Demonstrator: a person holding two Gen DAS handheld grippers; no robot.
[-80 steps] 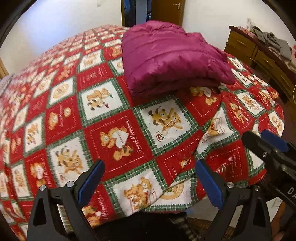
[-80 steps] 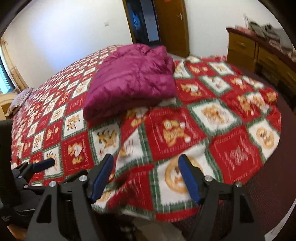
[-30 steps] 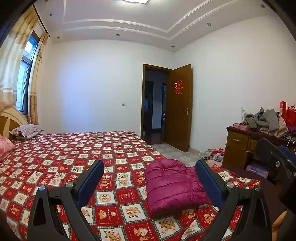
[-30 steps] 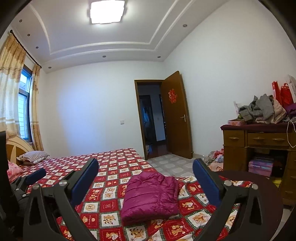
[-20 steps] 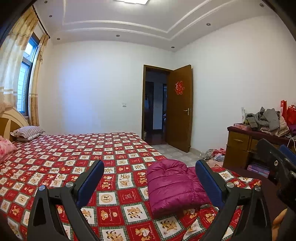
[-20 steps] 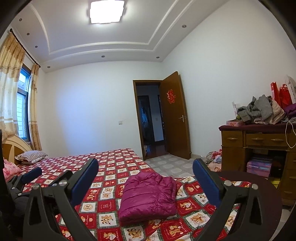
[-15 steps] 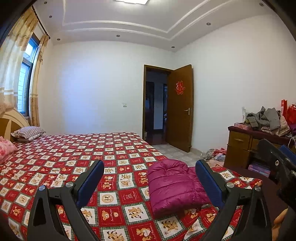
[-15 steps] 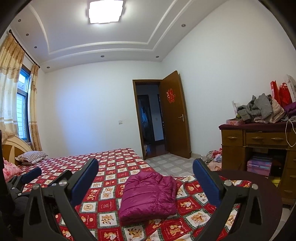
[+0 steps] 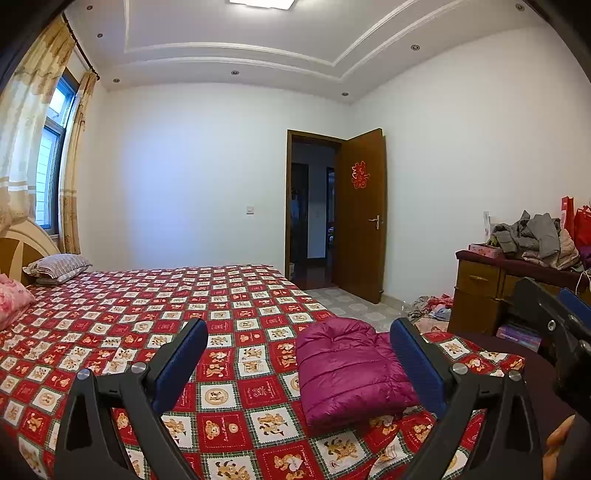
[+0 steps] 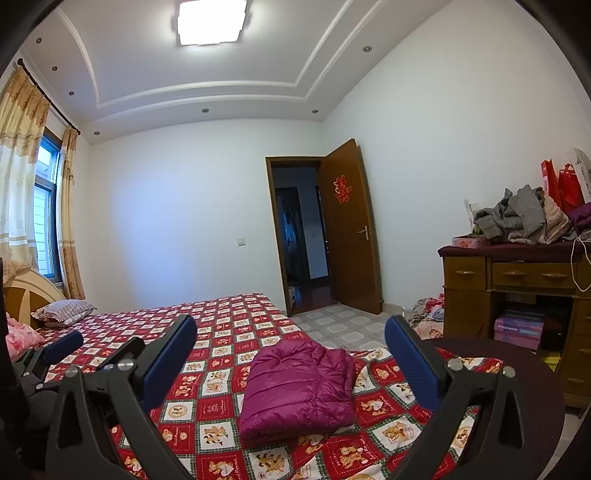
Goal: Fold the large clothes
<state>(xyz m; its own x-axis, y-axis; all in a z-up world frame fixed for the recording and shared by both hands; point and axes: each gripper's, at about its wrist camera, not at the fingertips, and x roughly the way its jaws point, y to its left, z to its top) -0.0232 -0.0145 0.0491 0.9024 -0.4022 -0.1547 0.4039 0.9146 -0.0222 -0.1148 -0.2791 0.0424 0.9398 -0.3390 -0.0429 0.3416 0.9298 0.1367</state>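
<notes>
left wrist – my left hand-held gripper (image 9: 299, 354) spread wide, empty; folded magenta jacket (image 9: 347, 373) lies on bed (image 9: 110, 325) near foot corner | right wrist – my right hand-held gripper (image 10: 290, 349) likewise agape, holding nothing, jacket (image 10: 299, 387) ahead

A home bedroom: a bed (image 9: 110, 314) with pillows (image 9: 57, 266), a curtained window (image 9: 50, 184), and a clothes-heaped wooden dresser (image 10: 517, 288).

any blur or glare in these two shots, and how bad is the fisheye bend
Left wrist view: sharp, evenly lit, no glare; walls and ceiling bow strongly, dark vignette at the corners, and the folded purple jacket is crisp between the open left gripper fingers. Right wrist view: the ceiling light blows out white, otherwise sharp, with the same bowing past the open right gripper.
</notes>
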